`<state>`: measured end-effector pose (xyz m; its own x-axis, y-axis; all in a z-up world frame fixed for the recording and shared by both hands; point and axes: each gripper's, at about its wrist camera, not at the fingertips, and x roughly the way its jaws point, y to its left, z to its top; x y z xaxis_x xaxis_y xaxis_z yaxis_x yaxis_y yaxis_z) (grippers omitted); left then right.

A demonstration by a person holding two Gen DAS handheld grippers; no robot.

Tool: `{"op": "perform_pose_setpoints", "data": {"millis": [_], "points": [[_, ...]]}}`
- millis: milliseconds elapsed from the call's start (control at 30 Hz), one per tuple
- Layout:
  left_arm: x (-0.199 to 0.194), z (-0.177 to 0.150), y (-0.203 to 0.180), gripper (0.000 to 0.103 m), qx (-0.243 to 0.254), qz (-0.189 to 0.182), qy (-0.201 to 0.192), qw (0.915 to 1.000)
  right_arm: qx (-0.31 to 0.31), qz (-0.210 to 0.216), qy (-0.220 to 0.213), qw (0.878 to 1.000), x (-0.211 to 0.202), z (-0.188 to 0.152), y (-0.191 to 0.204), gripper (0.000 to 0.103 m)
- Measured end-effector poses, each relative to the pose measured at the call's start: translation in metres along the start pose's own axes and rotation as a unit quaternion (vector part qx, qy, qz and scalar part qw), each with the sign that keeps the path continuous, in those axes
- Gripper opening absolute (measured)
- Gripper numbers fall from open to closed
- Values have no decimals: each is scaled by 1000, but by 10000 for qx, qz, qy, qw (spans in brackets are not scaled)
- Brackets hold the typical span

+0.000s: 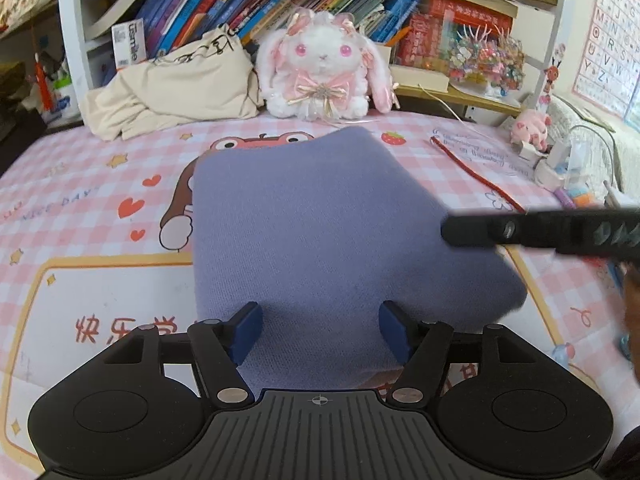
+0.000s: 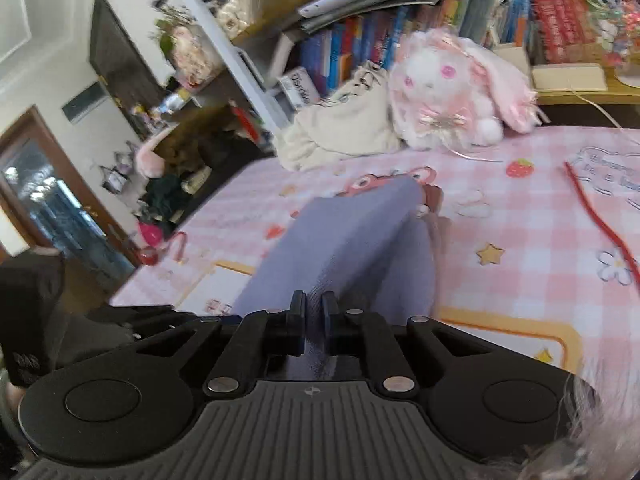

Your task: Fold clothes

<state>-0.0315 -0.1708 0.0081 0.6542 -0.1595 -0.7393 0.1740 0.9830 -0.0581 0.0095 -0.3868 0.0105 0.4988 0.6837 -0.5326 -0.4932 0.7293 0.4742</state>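
Note:
A lavender knit garment (image 1: pixel 328 232) lies folded on the pink checked table cover (image 1: pixel 80 200). My left gripper (image 1: pixel 320 332) is open at its near edge, blue pads spread on either side of the cloth. The right gripper (image 2: pixel 314 322) is shut on the lavender garment (image 2: pixel 352 240), pinching a raised fold that runs away from it. From the left wrist view, the right gripper's black fingers (image 1: pixel 520 232) reach in from the right over the garment's right side.
A white and pink plush rabbit (image 1: pixel 326 68) and a cream cloth bag (image 1: pixel 176 88) sit at the back against a bookshelf (image 1: pixel 248 0). A red cord (image 1: pixel 476 176) lies right of the garment. Small toys and bottles (image 1: pixel 556 160) crowd the far right edge.

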Motion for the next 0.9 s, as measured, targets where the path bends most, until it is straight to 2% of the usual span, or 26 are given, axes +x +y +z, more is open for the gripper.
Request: {"op": "perform_pose_setpoints", "data": {"millis": [167, 267, 300, 333, 367, 400, 433, 467, 533, 633, 700, 900], "points": [[1, -1, -8, 67, 278, 80, 62, 9996, 671, -276, 608, 9955, 23, -12, -30, 8], [-8, 3, -4, 68, 135, 103, -10, 9999, 465, -329, 581, 9967, 17, -9, -23, 11], [-16, 4, -1, 73, 23, 134, -197, 9997, 475, -319, 489, 9972, 12, -8, -22, 14], [-24, 5, 3, 80, -91, 165, -391, 9991, 485, -309, 397, 9976, 7, -6, -21, 21], [-31, 6, 8, 83, -237, 228, -583, 9978, 495, -299, 305, 9979, 2, -5, -19, 39], [-37, 7, 15, 89, -432, 330, -733, 9958, 504, -316, 195, 9980, -2, -3, -18, 65], [-39, 7, 22, 91, -601, 433, -787, 9941, 513, -408, 70, 9978, -6, 1, -19, 76], [-40, 8, 29, 92, -766, 551, -777, 9925, 534, -530, 31, 9972, -6, 4, -20, 82], [-34, 9, 42, 92, -1104, 757, -548, 9895, 607, -715, 156, 9955, -1, 5, -25, 82], [-19, 6, 59, 92, -1537, 561, -101, 9865, 971, -768, 513, 9910, 9, 2, -38, 82], [-8, 2, 67, 92, -1660, 324, 120, 9855, 1210, -647, 629, 9885, 14, 0, -45, 82], [8, 3, 75, 92, -1883, -93, 257, 9817, 1537, -350, 806, 9842, 28, 1, -52, 78]]}}
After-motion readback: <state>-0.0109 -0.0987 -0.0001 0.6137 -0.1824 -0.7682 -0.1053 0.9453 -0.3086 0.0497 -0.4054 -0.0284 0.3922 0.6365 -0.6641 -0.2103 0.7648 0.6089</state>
